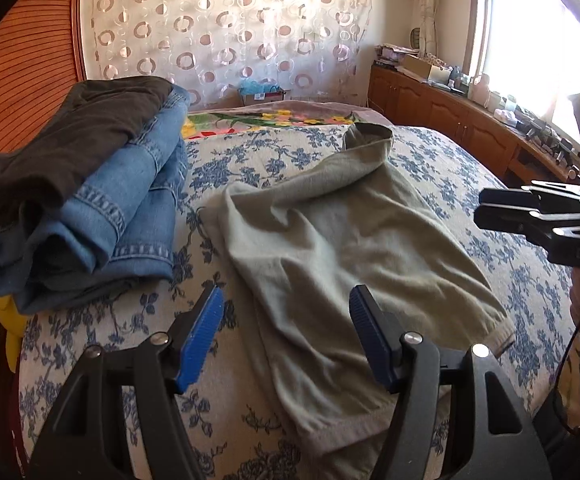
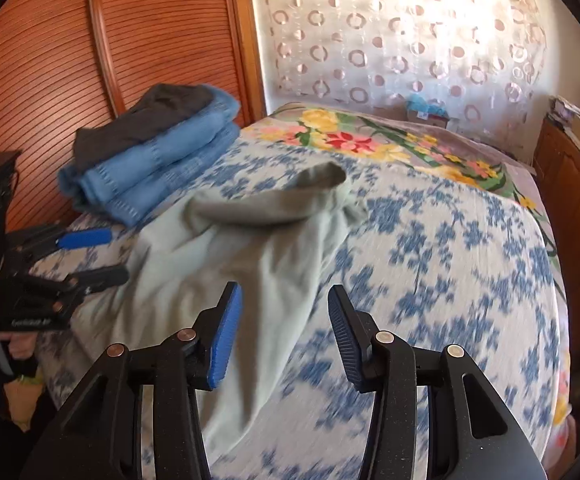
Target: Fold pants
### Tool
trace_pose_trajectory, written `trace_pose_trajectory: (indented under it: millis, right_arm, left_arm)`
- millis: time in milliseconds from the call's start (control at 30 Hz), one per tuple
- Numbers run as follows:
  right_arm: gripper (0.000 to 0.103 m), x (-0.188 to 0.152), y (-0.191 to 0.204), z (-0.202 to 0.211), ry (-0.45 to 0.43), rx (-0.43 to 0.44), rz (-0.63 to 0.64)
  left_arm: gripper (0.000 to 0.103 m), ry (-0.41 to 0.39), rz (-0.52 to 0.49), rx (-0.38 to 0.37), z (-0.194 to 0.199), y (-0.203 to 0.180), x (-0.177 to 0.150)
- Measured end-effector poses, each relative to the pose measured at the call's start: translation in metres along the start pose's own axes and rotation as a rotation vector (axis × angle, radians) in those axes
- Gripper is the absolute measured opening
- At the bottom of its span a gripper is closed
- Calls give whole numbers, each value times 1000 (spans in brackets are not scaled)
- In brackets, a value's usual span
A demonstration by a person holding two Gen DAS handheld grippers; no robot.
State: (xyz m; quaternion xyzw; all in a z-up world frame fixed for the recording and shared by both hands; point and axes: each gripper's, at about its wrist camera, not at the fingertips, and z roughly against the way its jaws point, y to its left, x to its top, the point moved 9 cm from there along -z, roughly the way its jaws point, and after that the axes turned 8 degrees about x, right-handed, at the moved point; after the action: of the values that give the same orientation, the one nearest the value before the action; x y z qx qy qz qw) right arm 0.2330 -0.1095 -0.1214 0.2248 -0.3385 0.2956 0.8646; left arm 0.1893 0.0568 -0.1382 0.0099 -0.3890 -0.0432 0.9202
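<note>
While the green pants [image 1: 350, 240] are lying on the bed [image 1: 470, 184], the left gripper [image 1: 285, 300] is hanging open, holding nothing. The right gripper [image 2: 285, 300] is open and empty too

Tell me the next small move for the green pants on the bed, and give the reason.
Probably bring the right gripper back over the green pants and take hold of the raised, bunched end to lay it flat. Both grippers are open and hold nothing; the left gripper hovers over the near end. The pants lie wrinkled on the floral bedspread, apart from the folded stack.
</note>
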Motion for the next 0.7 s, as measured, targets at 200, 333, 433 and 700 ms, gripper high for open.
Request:
trace_pose_trajectory:
  millis: [200,333,433,700]
  right_arm:
    - [30,-27,17,11,-9,9,-5]
    - [30,-42,29,15,-11,11,14]
    - [30,-50,36,16,-13,19,12]
    - [30,-68,46,19,-5,38,-4]
  left_arm:
    - [65,3,2,7,11,2,-17]
    - [65,-5,10,14,20,3,-29]
    - [65,16,13,15,23,3,-40]
    - [65,35,6,31,28,8,-58]
